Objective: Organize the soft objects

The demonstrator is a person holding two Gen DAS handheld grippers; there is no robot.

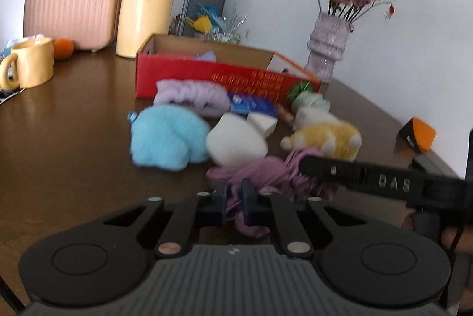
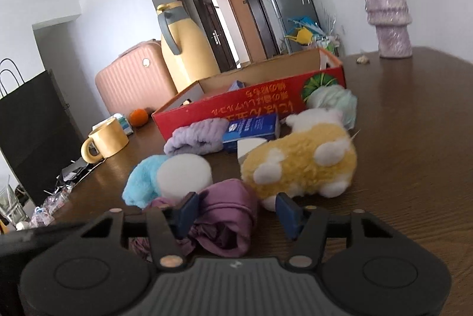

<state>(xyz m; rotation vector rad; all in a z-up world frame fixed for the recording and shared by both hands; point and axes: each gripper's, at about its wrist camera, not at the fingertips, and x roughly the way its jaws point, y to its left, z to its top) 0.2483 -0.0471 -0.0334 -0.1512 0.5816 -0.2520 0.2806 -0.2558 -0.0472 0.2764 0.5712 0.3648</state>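
A purple satin cloth (image 1: pixel 266 174) lies bunched on the brown table in front of both grippers. My left gripper (image 1: pixel 235 202) is shut on a fold of this cloth. My right gripper (image 2: pixel 236 211) is open, its fingers on either side of the cloth (image 2: pixel 227 215). Behind it lie a blue plush (image 1: pixel 168 137), a white sponge (image 1: pixel 236 143), a yellow-and-white plush (image 2: pixel 301 162), a lilac fluffy band (image 1: pixel 192 95) and a mint soft ball (image 2: pixel 334 100). An open red cardboard box (image 1: pixel 224 76) stands behind them.
A blue packet (image 2: pixel 254 126) leans on the box. A yellow mug (image 1: pixel 29 64), an orange (image 1: pixel 62 48), a yellow jug (image 1: pixel 146 2) and a pink case (image 1: pixel 72 5) stand at the back left. A vase of dried flowers (image 1: pixel 326 50) stands back right. An orange-black item (image 1: pixel 416 137) lies right.
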